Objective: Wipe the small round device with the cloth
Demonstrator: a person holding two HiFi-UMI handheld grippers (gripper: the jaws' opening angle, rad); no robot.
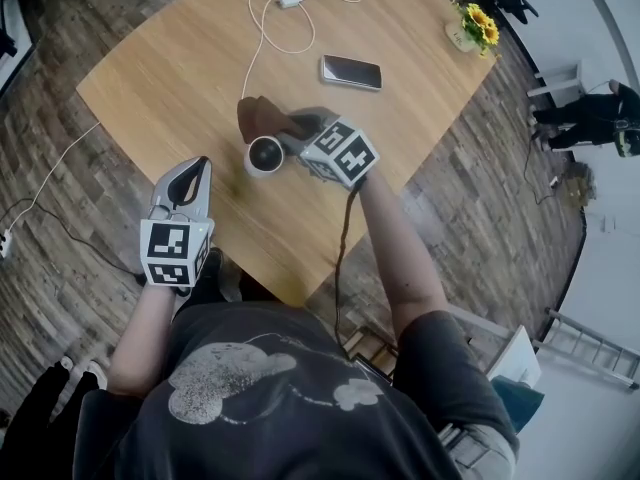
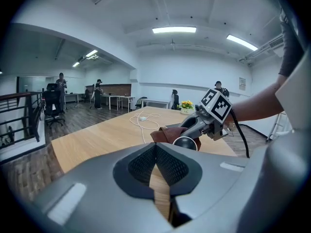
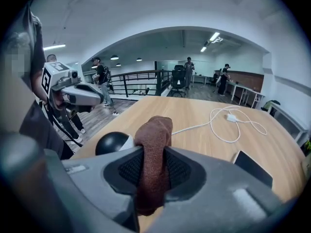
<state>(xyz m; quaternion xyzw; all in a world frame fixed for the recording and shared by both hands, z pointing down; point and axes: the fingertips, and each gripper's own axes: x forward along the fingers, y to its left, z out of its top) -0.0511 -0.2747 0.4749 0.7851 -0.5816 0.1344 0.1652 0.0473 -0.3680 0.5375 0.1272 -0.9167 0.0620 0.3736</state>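
Observation:
The small round device [image 1: 266, 155], white with a dark domed top, stands on the wooden table [image 1: 190, 68]. It also shows as a black dome [image 3: 112, 142] in the right gripper view and the device [image 2: 186, 142] in the left gripper view. My right gripper [image 1: 292, 129] is shut on a brown cloth [image 1: 262, 116], held just beside and above the device; the cloth [image 3: 153, 152] sticks up between its jaws. My left gripper [image 1: 190, 176] hovers at the table's near edge, left of the device, shut with nothing in it [image 2: 156, 166].
A black phone [image 1: 351, 71] lies farther back on the table, with a white cable and charger [image 1: 289, 1] beyond it. A pot of yellow flowers [image 1: 473, 26] stands at the far right corner. People and desks are in the background of the room.

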